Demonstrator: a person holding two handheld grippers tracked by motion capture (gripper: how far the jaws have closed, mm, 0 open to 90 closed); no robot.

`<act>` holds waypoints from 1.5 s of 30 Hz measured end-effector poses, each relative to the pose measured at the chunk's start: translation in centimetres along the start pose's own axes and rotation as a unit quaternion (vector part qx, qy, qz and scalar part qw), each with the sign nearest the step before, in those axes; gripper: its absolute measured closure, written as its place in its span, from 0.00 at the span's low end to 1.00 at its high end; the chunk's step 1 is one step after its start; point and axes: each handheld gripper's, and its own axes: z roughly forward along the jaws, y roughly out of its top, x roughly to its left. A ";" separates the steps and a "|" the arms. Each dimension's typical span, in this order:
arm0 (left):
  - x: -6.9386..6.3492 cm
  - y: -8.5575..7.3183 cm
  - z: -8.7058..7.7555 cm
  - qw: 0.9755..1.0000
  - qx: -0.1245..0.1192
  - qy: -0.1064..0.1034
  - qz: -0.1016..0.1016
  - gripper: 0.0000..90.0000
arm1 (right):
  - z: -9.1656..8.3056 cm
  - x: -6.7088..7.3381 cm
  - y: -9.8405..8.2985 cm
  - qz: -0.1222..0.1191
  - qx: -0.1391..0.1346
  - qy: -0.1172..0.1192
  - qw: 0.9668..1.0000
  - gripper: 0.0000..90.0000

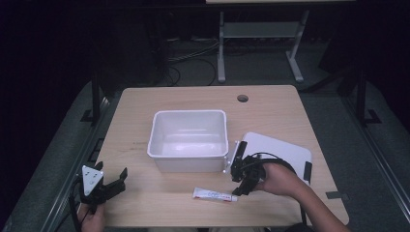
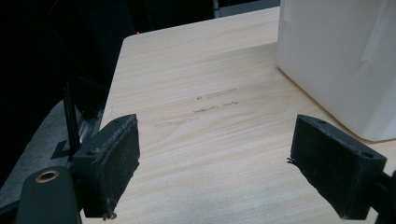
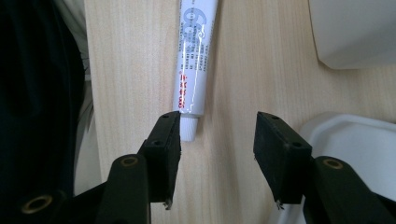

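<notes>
**Right claw parted at the cap end of the tube**

The right claw (image 3: 217,154) has its two black jaws standing apart with bare wood between them; nothing is clamped. In the right gripper view the white cap of the tube (image 3: 192,70) lies just beside the tip of one jaw, touching it or nearly so, while the rest of the tube runs away from the claw along the counter (image 3: 252,60). The tube is white with red and dark print and lies flat.

In the high view the right claw (image 1: 240,186) sits near the front edge of the counter, right of centre, with a hand behind it. The tube (image 1: 214,195) stretches leftward from it, its cap toward the claw. Just beyond the claw stands a white tub (image 1: 189,140), open at the top, in the middle of the counter. To the right of the tub lies a flat white lid (image 1: 280,147), partly under the hand and claw.

The left claw (image 1: 110,186) is at the near left corner of the counter, well apart from the tube. Its jaws stand wide apart over bare wood in the left gripper view (image 2: 215,168), holding nothing, with the tub's wall (image 2: 336,60) to the far right.
</notes>
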 end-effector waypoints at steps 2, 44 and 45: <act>0.0 0.0 0.0 1.000 0.000 0.000 0.001 0.17 | 0.2 0.1 0.2 -0.001 0.004 -0.001 1.000 0.55; 0.1 0.0 -0.1 1.000 -0.003 0.003 -0.003 0.17 | 3.6 1.5 3.3 -0.039 0.021 0.020 0.999 0.56; 0.1 0.0 -0.1 1.000 -0.002 0.003 -0.002 0.17 | 3.6 1.5 3.3 -0.037 0.023 0.020 0.999 0.56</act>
